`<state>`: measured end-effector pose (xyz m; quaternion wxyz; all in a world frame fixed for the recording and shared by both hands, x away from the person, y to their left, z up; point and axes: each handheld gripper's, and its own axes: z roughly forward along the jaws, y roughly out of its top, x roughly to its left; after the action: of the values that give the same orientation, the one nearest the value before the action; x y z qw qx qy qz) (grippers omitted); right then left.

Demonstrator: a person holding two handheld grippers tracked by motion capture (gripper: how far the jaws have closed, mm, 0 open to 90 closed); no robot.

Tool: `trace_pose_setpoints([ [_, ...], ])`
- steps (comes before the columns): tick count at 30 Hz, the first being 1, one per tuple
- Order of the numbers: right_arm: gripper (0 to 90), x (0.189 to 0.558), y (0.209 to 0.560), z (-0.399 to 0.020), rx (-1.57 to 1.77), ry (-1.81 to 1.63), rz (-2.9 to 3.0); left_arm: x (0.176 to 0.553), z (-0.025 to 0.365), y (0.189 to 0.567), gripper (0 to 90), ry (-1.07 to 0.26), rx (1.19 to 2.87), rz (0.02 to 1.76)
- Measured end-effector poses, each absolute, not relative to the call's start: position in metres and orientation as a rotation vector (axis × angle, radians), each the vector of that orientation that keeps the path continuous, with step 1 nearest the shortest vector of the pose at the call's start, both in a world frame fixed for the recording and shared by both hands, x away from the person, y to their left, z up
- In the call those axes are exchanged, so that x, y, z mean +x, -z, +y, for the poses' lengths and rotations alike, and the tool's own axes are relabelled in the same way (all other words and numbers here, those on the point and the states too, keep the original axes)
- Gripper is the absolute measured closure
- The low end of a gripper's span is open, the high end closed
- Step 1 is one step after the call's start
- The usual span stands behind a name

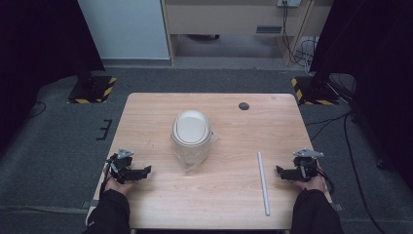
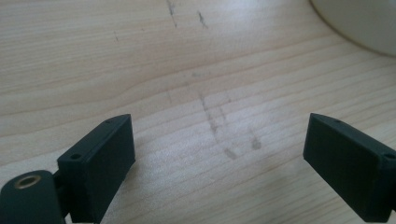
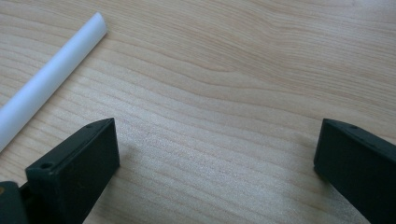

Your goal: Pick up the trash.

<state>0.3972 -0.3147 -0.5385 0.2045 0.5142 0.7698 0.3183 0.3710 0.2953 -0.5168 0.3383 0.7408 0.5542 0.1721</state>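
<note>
While both hands rested low on the near half of the table [image 1: 146, 105], each gripper lay with its jaws spread wide and nothing between them. The left gripper [image 1: 141, 172] sat just inside the table's left edge, pointing inward across bare wood; its own view showed scuffed wood between the jaws and the pale curve of the bowl [image 2: 359, 23] at the upper right. That white bowl [image 1: 191, 129], inside a clear bag [image 1: 191, 156], stood near the table's middle, well apart from both grippers. The right gripper [image 1: 282, 172] lay close to the right edge, pointing inward toward a white tube [image 1: 263, 183]. The tube lay lengthwise just beside that gripper, not touching it, its near end short of the front edge; in the right gripper view the tube [image 3: 46, 81] ran past the left jaw. Open wood stretched between bowl and tube, and along the far edge, where a small dark disc [image 1: 244, 106] sat.
</note>
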Motion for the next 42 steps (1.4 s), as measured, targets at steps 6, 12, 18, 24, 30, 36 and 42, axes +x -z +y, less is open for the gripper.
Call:
trace_pose_setpoints([
  [6,0.6,0.397,0.538,-0.315,1.432,-0.884,2.15,0.365,0.288,0.499,9.0,-0.442,1.835,1.406],
  [12,0.5,0.397,0.538,-0.315,1.431,-0.884,2.148,0.362,0.284,0.485,9.3,-0.473,1.769,1.381],
  [18,0.5,0.396,0.538,-0.315,1.432,-0.883,2.149,0.359,0.28,0.472,10.2,-0.519,1.72,1.353],
  [24,0.4,0.397,0.538,-0.315,1.43,-0.884,2.152,0.357,0.277,0.458,10.2,-0.562,1.652,1.321],
  [30,0.4,0.397,0.538,-0.313,1.437,-0.876,2.146,0.361,0.272,0.448,10.2,-0.565,1.615,1.317],
  [36,0.3,0.397,0.538,-0.312,1.444,-0.872,2.142,0.365,0.265,0.434,10.0,-0.582,1.579,1.284],
  [42,0.3,0.397,0.538,-0.311,1.451,-0.87,2.136,0.374,0.251,0.422,9.2,-0.596,1.579,1.237],
])
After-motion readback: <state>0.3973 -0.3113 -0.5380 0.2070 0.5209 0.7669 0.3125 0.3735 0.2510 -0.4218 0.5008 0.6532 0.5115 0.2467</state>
